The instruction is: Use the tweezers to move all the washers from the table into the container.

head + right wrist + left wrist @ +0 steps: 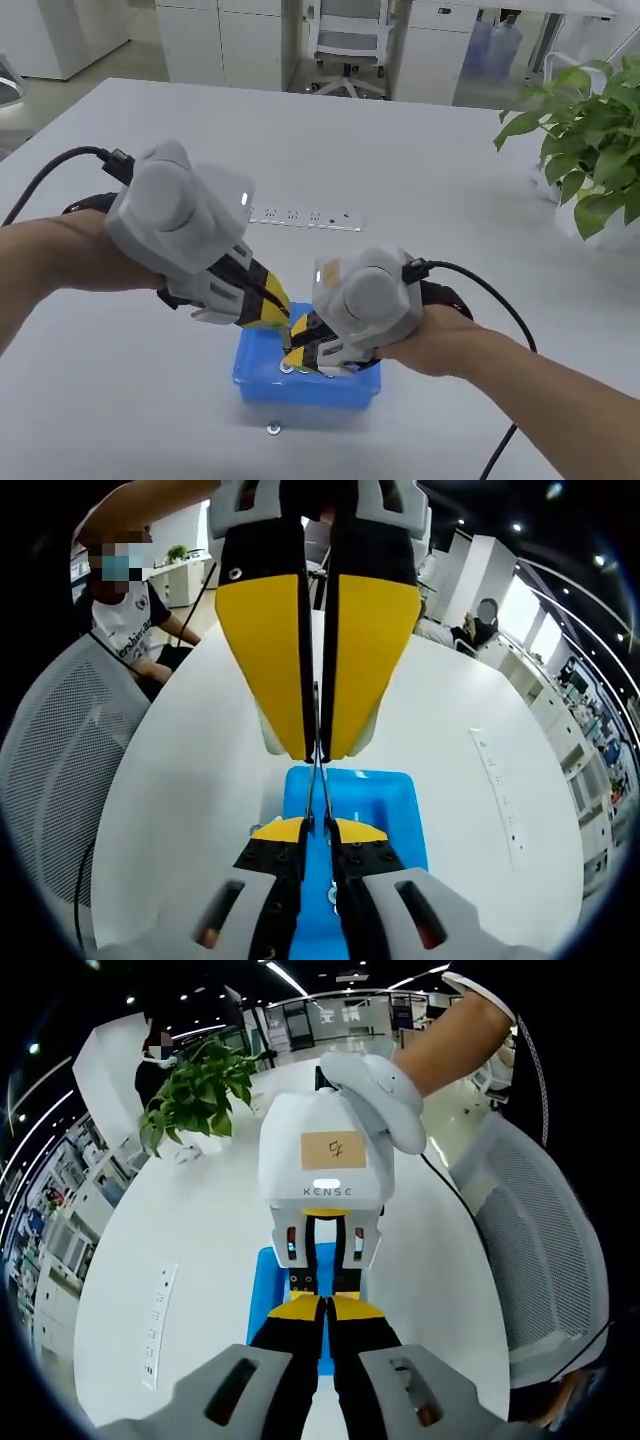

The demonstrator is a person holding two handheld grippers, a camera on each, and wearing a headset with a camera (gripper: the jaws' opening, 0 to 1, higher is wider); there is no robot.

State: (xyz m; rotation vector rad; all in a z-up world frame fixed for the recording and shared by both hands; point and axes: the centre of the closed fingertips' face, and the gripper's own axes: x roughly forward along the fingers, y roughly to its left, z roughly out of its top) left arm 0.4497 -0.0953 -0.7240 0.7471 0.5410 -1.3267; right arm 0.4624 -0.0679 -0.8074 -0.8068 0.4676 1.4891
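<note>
Both clenched on the tweezers (pixel 317 765), my left hand-held gripper (pixel 322 1302) and right hand-held gripper (pixel 318 826) meet above the blue container (pixel 255 380). One washer (pixel 273 428) lies on the worktop (pixel 420 180) just beside it, so I judge the job unfinished.

White body of the right gripper (pixel 322 1292) printed "KENSC", tan sticker (pixel 331 1150) above it with an unreadable scrawl

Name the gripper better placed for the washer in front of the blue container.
Right, likely: both clamp the tweezers, but the right gripper sits lower, nearer the washer, than the left gripper.
</note>
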